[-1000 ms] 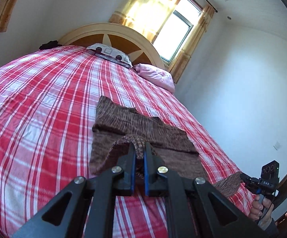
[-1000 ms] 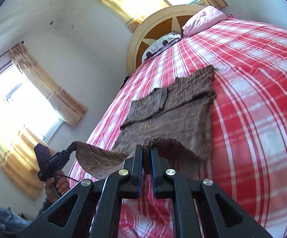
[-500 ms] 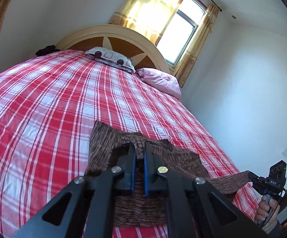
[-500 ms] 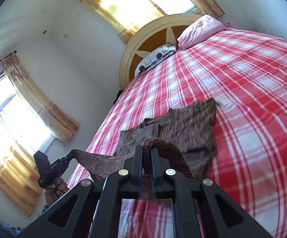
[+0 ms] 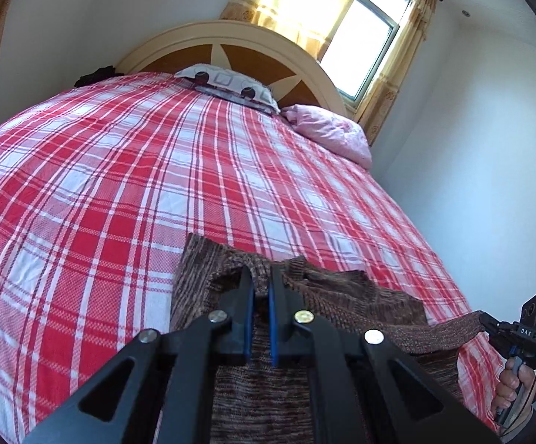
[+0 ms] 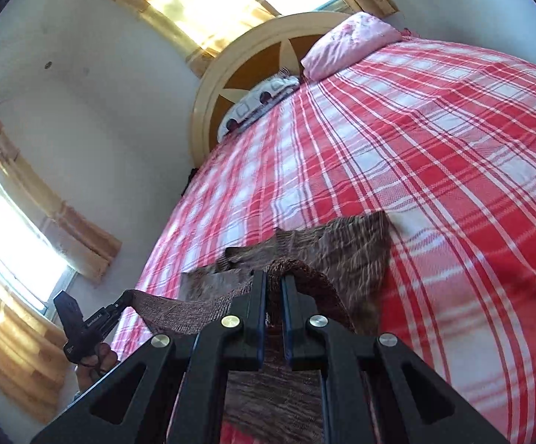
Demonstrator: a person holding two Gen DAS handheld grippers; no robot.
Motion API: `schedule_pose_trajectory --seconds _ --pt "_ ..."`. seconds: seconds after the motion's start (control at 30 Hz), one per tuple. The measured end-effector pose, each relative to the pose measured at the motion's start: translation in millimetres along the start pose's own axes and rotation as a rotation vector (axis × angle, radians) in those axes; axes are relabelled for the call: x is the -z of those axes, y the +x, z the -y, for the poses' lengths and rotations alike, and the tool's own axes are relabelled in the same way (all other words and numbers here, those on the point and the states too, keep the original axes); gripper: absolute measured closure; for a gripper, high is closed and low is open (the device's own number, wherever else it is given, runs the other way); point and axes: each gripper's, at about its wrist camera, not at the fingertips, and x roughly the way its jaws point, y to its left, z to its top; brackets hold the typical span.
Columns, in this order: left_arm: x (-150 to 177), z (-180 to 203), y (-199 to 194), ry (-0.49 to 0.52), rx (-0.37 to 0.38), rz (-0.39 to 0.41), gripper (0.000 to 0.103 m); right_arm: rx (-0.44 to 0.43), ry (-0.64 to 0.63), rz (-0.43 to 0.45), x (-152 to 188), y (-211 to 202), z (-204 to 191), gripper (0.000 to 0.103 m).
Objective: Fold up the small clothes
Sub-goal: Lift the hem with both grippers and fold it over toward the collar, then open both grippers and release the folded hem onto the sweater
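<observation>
Surface: bed w/ red-white plaid cover (image 5: 120, 192), spread flat ahead of both tongs. Beyond the tongs, at far end: arched cream-brown headboard (image 5: 231, 48), patterned pillow (image 5: 231, 83) and pink pillow (image 5: 329, 133) laid against it. Room: white walls, window (image 5: 360, 48) w/ yellow curtains behind headboard; 2nd curtained window (image 6: 12, 244) is seen to the left of the right tongs. No containers are seen.

Task item: brown knit garment (image 5: 323, 296) is located at near end of bed, directly under and ahead of both tongs; near edge is lifted off cover, far part rests on cover.

Left tongs (image 5: 260, 277): clenched, a fold of garment edge is pinched betw. the pads. Right tongs (image 6: 273, 281): clenched, opposite corner of same edge is gripped. Edge is stretched betw. the two tongs. Each tool is held by a hand (image 5: 514, 388).
</observation>
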Motion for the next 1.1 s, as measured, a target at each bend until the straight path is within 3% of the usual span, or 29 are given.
schedule_pose_trajectory --seconds 0.23,0.43,0.5,0.53,0.57,0.63,0.77,0.83,0.87,0.97,1.1 --pt "-4.3 -3.3 51.5 0.018 -0.033 -0.076 0.096 0.062 0.08 -0.058 -16.4 50.3 38.0 0.096" --pt "-10.2 -9.1 72.9 0.011 -0.085 -0.077 0.091 0.111 0.107 -0.093 -33.4 84.0 56.7 0.094" --pt "-12.8 -11.4 72.5 0.017 -0.131 -0.057 0.089 0.17 0.099 -0.061 -42.0 85.8 57.7 0.073" --pt "-13.9 -13.3 70.8 0.015 -0.146 -0.054 0.087 0.188 0.097 -0.029 -45.1 83.6 57.2 0.047" --pt "-14.2 -15.3 64.6 0.002 -0.145 -0.046 0.087 0.191 0.09 -0.005 -46.7 79.9 54.7 0.038" --pt "-12.8 -12.7 53.2 0.011 -0.141 -0.024 0.085 0.174 0.044 0.001 -44.4 72.3 42.3 0.038" --pt "8.4 12.6 24.9 0.146 -0.14 -0.024 0.037 0.116 -0.117 -0.089 -20.3 61.5 5.0 0.038" --pt "26.3 27.6 23.8 0.247 -0.113 -0.089 0.035 0.049 -0.127 -0.188 -4.3 63.6 -3.2 0.038" --pt "35.2 35.6 30.3 0.322 -0.142 -0.141 0.035 0.03 -0.128 -0.242 3.4 67.9 -4.6 0.038" --pt "50.0 46.3 52.5 0.45 -0.197 -0.218 0.035 0.077 -0.141 -0.368 17.0 90.0 -2.7 0.038" --pt "43.2 40.2 87.4 0.412 -0.256 -0.281 0.035 0.085 -0.142 -0.386 2.1 121.6 -2.3 0.038"
